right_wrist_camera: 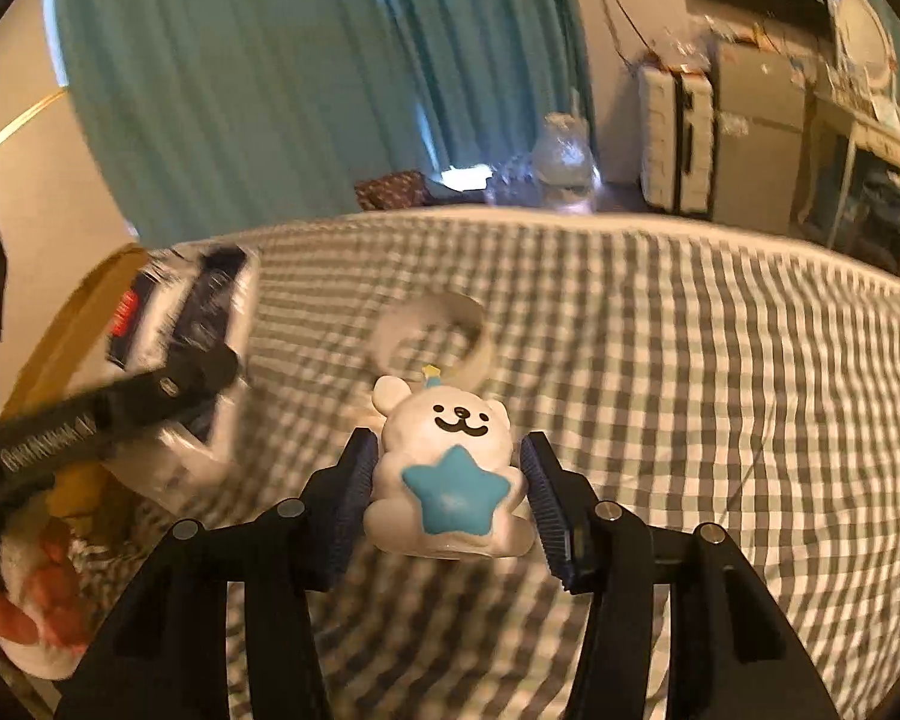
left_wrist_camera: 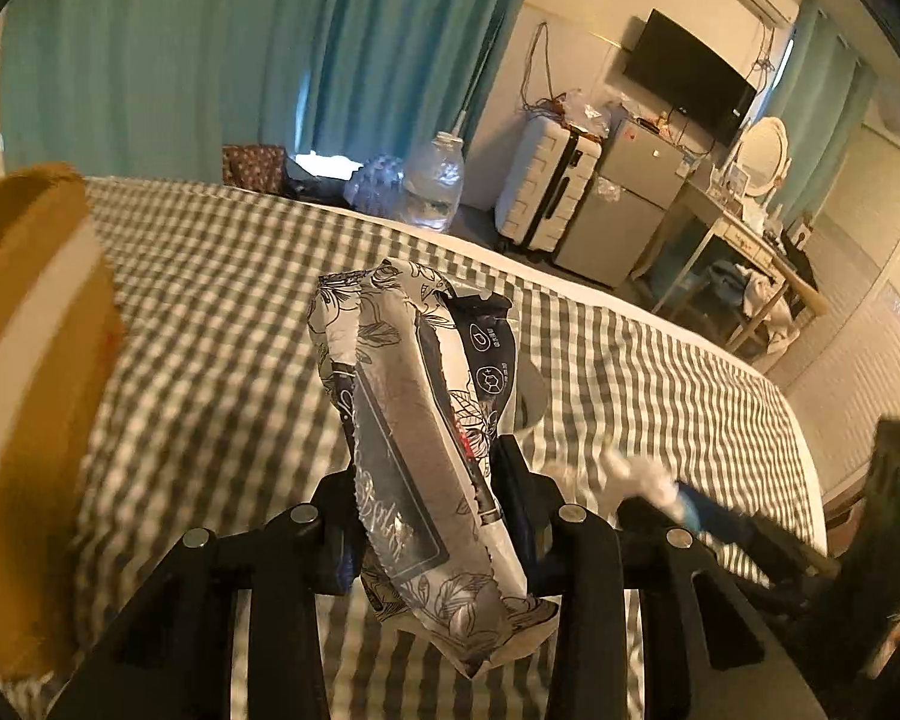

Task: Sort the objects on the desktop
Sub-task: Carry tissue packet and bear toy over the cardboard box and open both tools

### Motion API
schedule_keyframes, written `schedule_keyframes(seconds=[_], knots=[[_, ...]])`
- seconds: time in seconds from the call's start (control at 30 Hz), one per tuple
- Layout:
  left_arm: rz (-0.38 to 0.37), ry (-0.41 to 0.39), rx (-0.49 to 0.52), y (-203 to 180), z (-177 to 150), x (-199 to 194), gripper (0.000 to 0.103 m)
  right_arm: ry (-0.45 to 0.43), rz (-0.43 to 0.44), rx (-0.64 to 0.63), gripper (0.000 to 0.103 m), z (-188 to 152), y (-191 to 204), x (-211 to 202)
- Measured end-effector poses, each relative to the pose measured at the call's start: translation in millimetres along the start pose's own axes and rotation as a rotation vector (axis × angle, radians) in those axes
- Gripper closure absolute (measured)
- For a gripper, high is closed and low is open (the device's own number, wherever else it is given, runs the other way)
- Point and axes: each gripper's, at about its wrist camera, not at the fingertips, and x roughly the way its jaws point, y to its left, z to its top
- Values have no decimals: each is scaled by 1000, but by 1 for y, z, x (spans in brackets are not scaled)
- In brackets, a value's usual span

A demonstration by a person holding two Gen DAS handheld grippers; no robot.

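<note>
Your left gripper (left_wrist_camera: 426, 516) grips the pack (left_wrist_camera: 414, 420), your right gripper (right_wrist_camera: 450, 492) the bear (right_wrist_camera: 447, 468); carry both to the box (left_wrist_camera: 24, 372).

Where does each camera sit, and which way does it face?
Left wrist: on the left gripper, facing along its fingers at the held packet; beyond, checked cloth.
Right wrist: on the right gripper, facing the held bear; a hand shows at lower left.
Shared: the cloth, bottle, suitcase; each view shows the other gripper.
</note>
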Motion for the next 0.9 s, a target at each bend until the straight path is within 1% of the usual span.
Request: schedule_keyframes(seconds=[0.13, 0.27, 0.37, 0.47, 0.57, 0.67, 0.8, 0.9], knots=[[21, -25, -8, 0, -11, -37, 64, -7, 10, -31, 54, 1, 35, -27], [43, -46, -21, 5, -22, -77, 64, -20, 24, -66, 54, -10, 62, -61], [65, -73, -10, 8, -26, -103, 64, -37, 38, -91, 54, -15, 82, -81], [77, -95, -24, 18, -32, -123, 64, -48, 57, -113, 54, -21, 102, -98], [100, -110, -51, 35, -39, -145, 64, -46, 59, -148, 54, -26, 119, -107], [119, -117, -67, 53, -39, -162, 64, -59, 68, -193, 54, -28, 139, -117], [157, -132, -44, 75, -29, -183, 64, -63, 90, -238, 53, -27, 165, -123], [174, -160, -14, 93, -20, -201, 64, -64, 121, -259, 53, -19, 183, -122]])
